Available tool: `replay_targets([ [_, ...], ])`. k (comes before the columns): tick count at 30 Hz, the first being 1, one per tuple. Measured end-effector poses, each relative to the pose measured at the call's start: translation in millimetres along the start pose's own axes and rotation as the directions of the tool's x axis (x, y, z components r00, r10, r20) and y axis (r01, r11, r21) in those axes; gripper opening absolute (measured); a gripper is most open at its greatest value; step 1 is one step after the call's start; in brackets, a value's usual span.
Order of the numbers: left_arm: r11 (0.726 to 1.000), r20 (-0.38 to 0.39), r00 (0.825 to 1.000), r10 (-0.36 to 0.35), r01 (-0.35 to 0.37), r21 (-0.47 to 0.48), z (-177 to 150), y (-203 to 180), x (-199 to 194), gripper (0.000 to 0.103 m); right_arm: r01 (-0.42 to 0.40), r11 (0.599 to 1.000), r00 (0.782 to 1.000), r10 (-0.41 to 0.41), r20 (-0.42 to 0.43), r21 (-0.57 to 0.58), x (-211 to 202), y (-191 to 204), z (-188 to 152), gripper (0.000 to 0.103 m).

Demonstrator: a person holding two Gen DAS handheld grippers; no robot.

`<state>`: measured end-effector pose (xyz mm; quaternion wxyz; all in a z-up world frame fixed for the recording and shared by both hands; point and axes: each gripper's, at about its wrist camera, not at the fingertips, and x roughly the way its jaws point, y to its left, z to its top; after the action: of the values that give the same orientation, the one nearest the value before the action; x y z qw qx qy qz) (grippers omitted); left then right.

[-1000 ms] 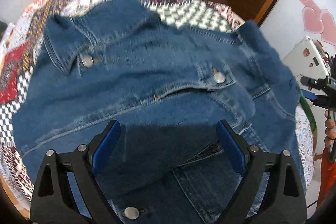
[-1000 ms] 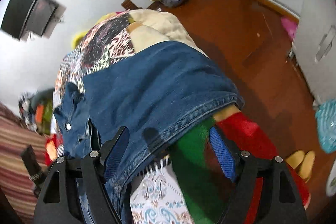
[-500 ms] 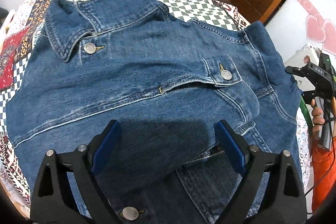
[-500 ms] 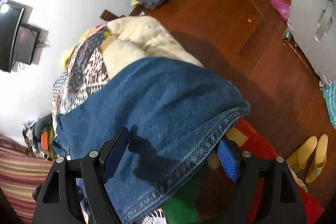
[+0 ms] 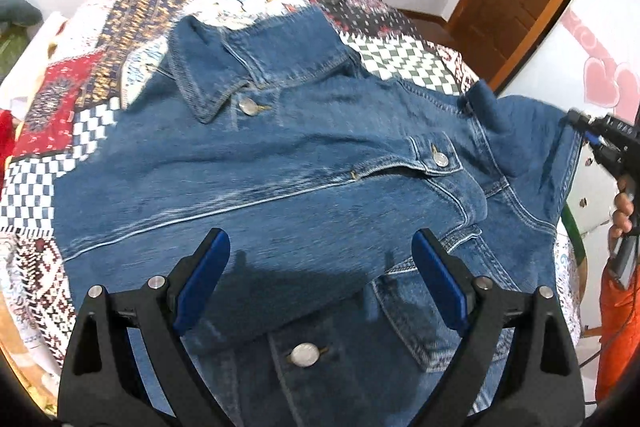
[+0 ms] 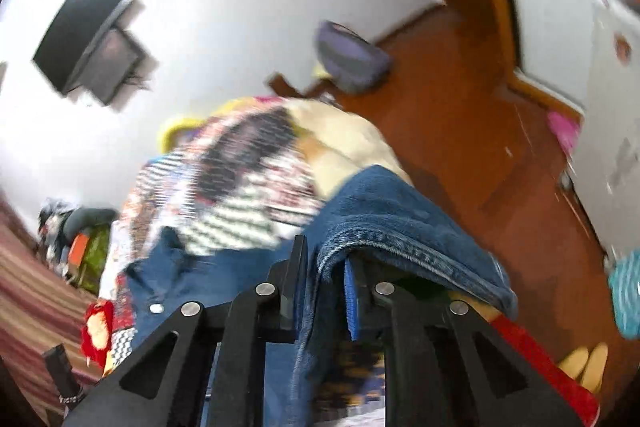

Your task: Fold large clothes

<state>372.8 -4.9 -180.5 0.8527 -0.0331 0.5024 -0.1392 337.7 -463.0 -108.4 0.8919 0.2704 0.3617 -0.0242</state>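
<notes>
While the denim jacket point(image 5: 304, 195) lies front-up across the patchwork quilt point(image 5: 132, 39) on the bed, one sleeve already crosses its chest. Right gripper point(image 6: 326, 287) is clamped on the jacket's edge; left gripper point(image 5: 320, 287) hovers, jaws apart. Judged step: side fold-in. Next: carry the pinched edge across.

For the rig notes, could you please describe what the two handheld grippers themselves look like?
The left gripper and the right gripper share one build: matte black angular plastic arms with triangular cut-outs, round silver pivot bolts, and flat blue pads lining the fingers. No cables, markings or sleeves show in the wrist views.
</notes>
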Motion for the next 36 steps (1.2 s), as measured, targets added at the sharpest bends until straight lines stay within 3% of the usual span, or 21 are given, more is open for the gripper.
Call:
replay_targets([
  [9,0.999,0.112,0.994,0.004,0.001,-0.039,-12.2,26.9,-57.0,0.093,-0.194,0.962,0.98,0.197,-0.005,-0.191,-17.5,137.8,-17.2,0.011],
  [14,0.999,0.148,0.989,0.023,-0.017,-0.044,-24.7,41.4,-80.0,0.093,-0.294,0.929,0.953,0.268,-0.141,-0.226,9.0,203.0,-54.2,0.011],
  [20,0.996,0.159,0.986,0.04,-0.026,-0.086,-43.2,61.8,-95.0,0.093,-0.316,0.903,0.917,0.212,-0.339,-0.29,62.8,250.3,-130.1,0.011],
  [25,0.993,0.157,0.986,0.053,-0.035,-0.117,-53.3,71.9,-98.6,0.093,-0.312,0.905,0.877,0.157,-0.454,-0.29,89.0,238.7,-169.0,0.011],
  [28,0.992,0.152,0.986,0.063,-0.045,-0.121,-55.3,73.0,-98.3,0.093,-0.31,0.9,0.83,0.099,-0.549,-0.307,103.6,226.9,-188.7,0.011],
  [34,0.993,0.145,0.986,0.079,-0.066,-0.095,-54.7,59.7,-95.7,0.093,-0.312,0.887,0.765,0.022,-0.643,-0.34,104.4,204.3,-206.7,0.011],
  [36,0.995,0.143,0.987,0.079,-0.068,-0.077,-51.7,52.5,-93.9,0.093,-0.312,0.877,0.757,-0.002,-0.653,-0.365,98.0,199.5,-210.7,0.011],
])
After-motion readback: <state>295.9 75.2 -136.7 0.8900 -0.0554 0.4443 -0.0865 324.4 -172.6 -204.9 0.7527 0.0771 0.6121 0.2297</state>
